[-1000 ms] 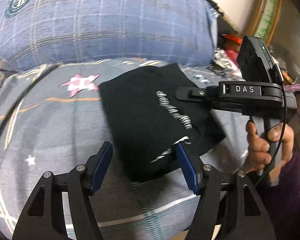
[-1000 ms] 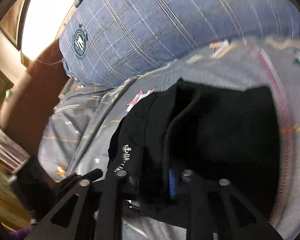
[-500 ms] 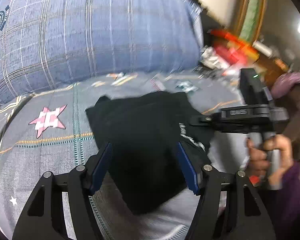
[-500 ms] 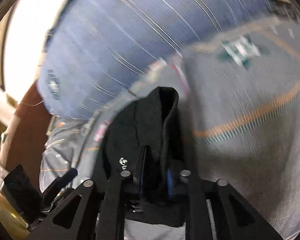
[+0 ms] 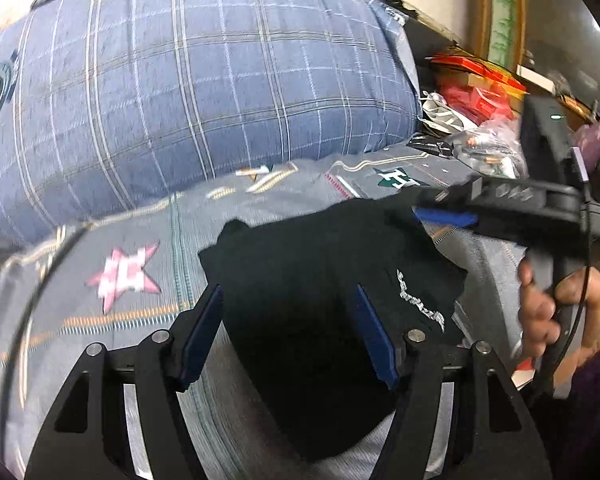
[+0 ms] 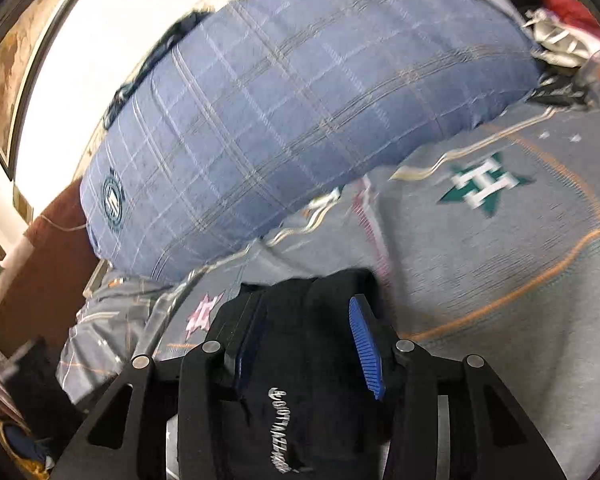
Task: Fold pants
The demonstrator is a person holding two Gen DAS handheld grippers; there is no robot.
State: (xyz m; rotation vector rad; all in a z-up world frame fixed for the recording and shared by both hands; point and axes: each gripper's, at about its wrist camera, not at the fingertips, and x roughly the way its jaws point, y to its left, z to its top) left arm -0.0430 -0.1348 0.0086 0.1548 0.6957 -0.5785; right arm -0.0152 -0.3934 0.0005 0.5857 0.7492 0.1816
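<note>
Lying folded on the grey bedspread point(image 5: 132, 236) near the plaid pillow point(image 5: 188, 92), black pants point(image 5: 320, 280), left gripper point(image 5: 288, 328) and right gripper point(image 6: 306, 344) both spread wide, gripping nothing

Soft indoor light is falling evenly — a white wall point(image 6: 112, 52) is glaring far beyond the fingers point(image 6: 366, 346). Motion blur is smearing the bedspread point(image 6: 500, 280) just beside them; fisheye bending is curving the plaid pillow point(image 5: 180, 92) — corners are darkening.
</note>
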